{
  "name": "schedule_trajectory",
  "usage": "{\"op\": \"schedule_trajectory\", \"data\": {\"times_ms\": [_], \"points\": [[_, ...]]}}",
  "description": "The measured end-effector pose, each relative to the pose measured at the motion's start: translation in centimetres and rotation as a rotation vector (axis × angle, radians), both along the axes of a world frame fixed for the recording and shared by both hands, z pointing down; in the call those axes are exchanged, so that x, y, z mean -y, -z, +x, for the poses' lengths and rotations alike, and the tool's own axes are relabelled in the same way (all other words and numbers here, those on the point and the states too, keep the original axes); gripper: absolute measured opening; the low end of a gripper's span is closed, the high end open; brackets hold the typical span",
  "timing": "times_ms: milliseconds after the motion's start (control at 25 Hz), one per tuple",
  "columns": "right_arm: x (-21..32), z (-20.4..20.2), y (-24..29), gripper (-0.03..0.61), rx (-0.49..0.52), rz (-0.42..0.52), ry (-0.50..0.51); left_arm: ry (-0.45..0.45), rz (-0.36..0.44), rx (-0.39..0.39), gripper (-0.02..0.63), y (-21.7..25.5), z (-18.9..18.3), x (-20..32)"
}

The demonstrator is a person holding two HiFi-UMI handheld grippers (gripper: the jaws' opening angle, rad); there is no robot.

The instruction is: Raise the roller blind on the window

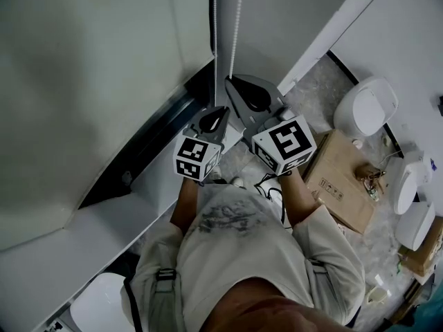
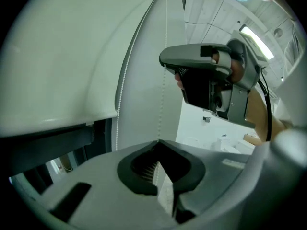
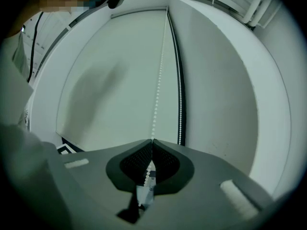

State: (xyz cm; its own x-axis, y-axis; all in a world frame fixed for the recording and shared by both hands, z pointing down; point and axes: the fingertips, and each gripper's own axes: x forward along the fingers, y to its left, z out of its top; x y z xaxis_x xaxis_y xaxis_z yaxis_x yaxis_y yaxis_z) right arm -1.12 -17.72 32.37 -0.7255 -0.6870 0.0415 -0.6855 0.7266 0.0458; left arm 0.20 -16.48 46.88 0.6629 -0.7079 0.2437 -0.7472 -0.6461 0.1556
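From where I stand I count one person [image 1: 242, 254] holding two grippers, the left gripper [image 1: 223, 111] and the right gripper [image 1: 232, 81]. There are two marker cubes [image 1: 197, 159] [image 1: 285, 144], one on each. I see one roller blind [image 1: 104, 81] and two runs of bead chain [image 1: 214, 19] [image 1: 239, 19]. On the floor are four white toilet-like fixtures [image 1: 365, 108] [image 1: 408, 182] [image 1: 415, 225] [image 1: 97, 310] and two cardboard boxes [image 1: 339, 182] [image 1: 422, 254].
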Motion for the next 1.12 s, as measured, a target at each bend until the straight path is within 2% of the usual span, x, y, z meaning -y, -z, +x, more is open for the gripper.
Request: {"op": "schedule_trajectory", "data": {"times_ms": [600, 920, 1120], "points": [[-0.9, -0.6, -5.9, 0.011, -0.018, -0.062, -0.004, -0.009, -0.098, 0.036, 0.011, -6.2, -0.8, -0.6], [-1.5, -0.7, -8.7, 0.011, -0.053, -0.085, 0.009, -0.029, -0.133, 0.03, 0.011, -9.1, -1.1, -1.0], [-1.6, -0.8, -10.8, 0.011, -0.086, -0.112, 0.019, -0.033, -0.162, 0.054, 0.011, -11.2, -1.2, -1.3]]}}
